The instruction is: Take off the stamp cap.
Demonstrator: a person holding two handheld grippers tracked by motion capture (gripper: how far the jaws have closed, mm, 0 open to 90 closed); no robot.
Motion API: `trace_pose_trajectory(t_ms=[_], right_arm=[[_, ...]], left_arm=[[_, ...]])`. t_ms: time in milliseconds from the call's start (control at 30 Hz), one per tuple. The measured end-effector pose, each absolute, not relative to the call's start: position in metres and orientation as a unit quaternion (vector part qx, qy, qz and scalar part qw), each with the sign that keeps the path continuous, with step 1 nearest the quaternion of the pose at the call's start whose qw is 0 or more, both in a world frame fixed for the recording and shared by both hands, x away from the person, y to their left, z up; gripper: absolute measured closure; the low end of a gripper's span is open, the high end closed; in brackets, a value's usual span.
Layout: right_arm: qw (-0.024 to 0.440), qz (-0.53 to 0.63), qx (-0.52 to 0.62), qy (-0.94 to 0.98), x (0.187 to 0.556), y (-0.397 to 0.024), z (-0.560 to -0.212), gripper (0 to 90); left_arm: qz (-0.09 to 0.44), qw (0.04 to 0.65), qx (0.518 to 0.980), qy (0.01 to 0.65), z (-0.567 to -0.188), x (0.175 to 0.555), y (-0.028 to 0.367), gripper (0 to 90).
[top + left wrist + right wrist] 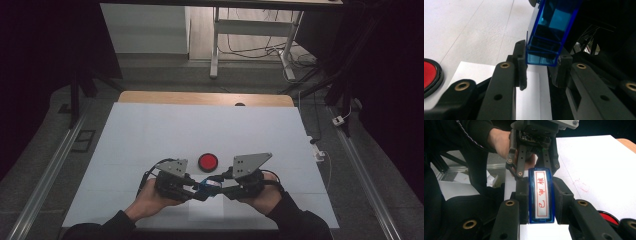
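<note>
- The right claw (541,202) is clamped on the long sides of a blue stamp (541,195), its face of red characters turned to the camera.
- The left claw (541,66) pinches the stamp's other end, so both hold it just above the tabletop (150,130).
- The stamp looks like light, stiff, smooth plastic and may slip; I'd grip the flat side walls, not the face.
- A red ink pad (208,162) sits just beyond, and white paper (499,75) lies below.

Dim room, grey floor (45,150), white desk frame (216,45) behind.
</note>
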State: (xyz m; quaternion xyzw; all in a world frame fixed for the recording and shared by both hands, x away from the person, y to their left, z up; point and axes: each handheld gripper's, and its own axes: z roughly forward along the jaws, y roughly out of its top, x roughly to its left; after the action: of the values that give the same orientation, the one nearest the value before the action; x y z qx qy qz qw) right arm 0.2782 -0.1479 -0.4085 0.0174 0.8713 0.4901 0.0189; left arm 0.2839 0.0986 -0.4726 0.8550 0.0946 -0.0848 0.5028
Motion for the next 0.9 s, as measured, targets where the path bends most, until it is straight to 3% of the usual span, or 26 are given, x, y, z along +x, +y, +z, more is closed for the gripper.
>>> trace_pose_trajectory(t_ms=[67, 667, 900], right_arm=[[0.036, 0.493, 0.022, 0.869, 0.277, -0.149, -0.408, 70.3], [0.043, 0.487, 0.067, 0.870, 0.285, -0.154, -0.409, 70.1], [0.044, 0.482, 0.084, 0.871, 0.287, -0.155, -0.410, 70.0]], left_arm=[[-0.084, 0.496, 0.858, 0.105, -0.474, 0.285, 0.100, 69.4], [-0.018, 0.422, 0.896, 0.138, -0.473, 0.277, 0.098, 68.8], [0.002, 0.418, 0.894, 0.161, -0.472, 0.274, 0.109, 68.8]])
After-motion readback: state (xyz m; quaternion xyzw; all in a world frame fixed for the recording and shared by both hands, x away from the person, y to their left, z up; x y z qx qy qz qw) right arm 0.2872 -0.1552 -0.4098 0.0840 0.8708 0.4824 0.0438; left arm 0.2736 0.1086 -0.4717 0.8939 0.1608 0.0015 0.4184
